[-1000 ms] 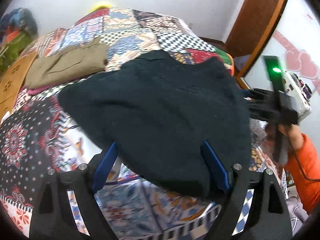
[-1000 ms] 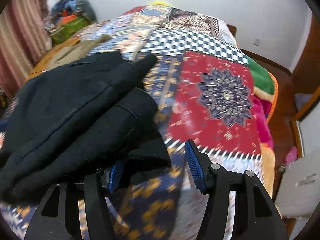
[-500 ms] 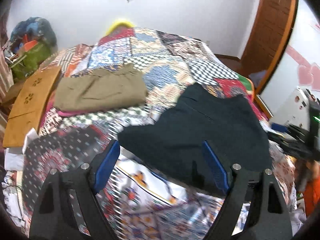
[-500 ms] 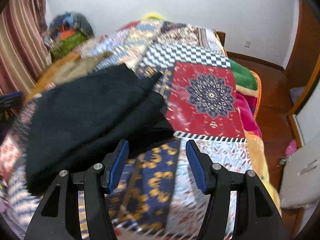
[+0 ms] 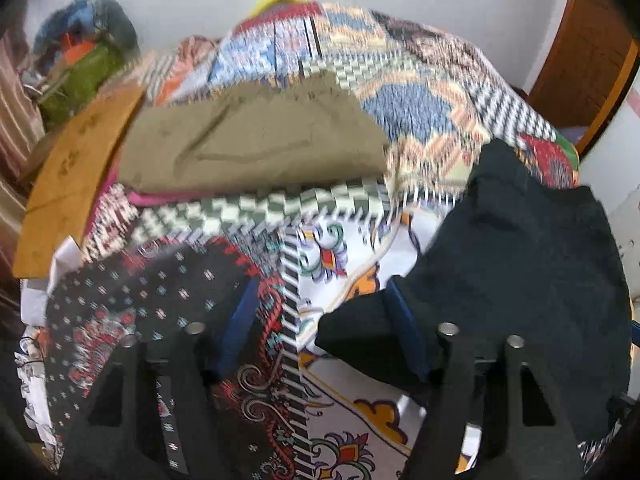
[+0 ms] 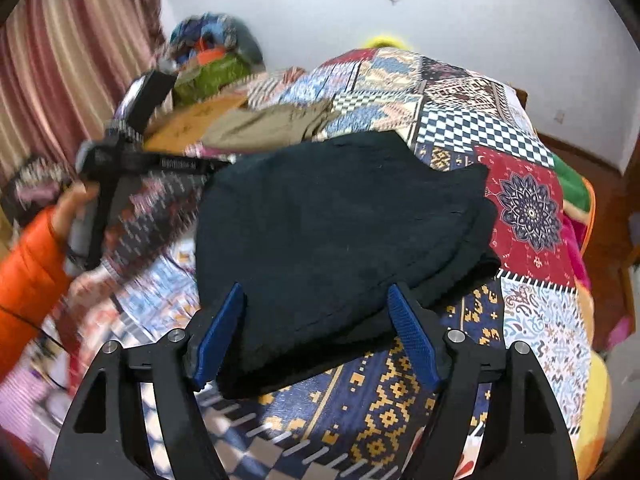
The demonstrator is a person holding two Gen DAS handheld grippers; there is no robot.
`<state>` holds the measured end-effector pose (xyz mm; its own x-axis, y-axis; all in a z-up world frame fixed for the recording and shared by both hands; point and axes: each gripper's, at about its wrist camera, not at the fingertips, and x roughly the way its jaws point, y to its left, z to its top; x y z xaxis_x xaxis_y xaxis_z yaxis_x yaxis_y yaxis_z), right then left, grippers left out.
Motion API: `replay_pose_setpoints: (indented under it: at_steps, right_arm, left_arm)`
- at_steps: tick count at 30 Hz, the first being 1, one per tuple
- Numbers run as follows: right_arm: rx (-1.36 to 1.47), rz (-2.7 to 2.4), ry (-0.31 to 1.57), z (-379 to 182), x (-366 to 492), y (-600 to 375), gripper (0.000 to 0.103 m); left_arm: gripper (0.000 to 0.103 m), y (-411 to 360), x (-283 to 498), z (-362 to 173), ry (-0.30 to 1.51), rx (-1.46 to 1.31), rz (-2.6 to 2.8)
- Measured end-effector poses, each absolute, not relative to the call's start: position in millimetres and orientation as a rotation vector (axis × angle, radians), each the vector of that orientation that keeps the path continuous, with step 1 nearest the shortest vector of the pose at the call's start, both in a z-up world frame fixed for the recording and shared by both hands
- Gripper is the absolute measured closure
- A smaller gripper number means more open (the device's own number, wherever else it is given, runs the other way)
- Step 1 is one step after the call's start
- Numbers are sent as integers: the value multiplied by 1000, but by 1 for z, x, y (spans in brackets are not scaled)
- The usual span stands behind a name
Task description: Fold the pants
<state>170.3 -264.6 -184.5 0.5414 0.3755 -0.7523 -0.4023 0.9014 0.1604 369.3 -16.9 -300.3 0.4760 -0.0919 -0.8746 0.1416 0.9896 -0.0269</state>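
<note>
The black pants [image 6: 336, 232] lie folded in a thick stack on the patchwork bedspread [image 6: 532, 216]. In the left wrist view they [image 5: 516, 264] fill the right side. My right gripper [image 6: 316, 332] is open above the stack's near edge, empty. My left gripper [image 5: 324, 320] is open over the bedspread [image 5: 328, 256], its right finger beside the stack's left corner; it also shows in the right wrist view [image 6: 116, 152], held by a hand in an orange sleeve.
Folded olive-brown pants [image 5: 256, 144] lie farther back on the bed, also in the right wrist view [image 6: 272, 128]. A wooden board [image 5: 72, 172] lies at the bed's left edge. Colourful bags [image 6: 208, 64] and a striped curtain [image 6: 68, 60] stand at the far left.
Both grippers have drawn back from the black pants. The left one swung left, so the pants sit at its right. The right one rose and now sees the whole stack.
</note>
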Motion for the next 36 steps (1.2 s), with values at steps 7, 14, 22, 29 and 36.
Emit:
replay_pose_setpoints:
  at_steps: [7, 14, 22, 29, 36]
  right_arm:
    - [0, 472, 929, -198, 185, -293, 32]
    - [-28, 340, 921, -202, 195, -331, 32]
    - [28, 200, 952, -213, 218, -372, 32]
    - [23, 218, 871, -184, 217, -370, 33]
    - [45, 260, 817, -174, 234, -352, 33]
  left_arm:
    - [58, -35, 340, -303, 1071, 103, -206]
    - [61, -52, 309, -296, 1071, 83, -273]
    - [61, -78, 275, -290, 1065, 49, -338]
    - [61, -73, 284, -249, 978, 43, -330]
    - [61, -110, 312, -230, 917, 68, -418]
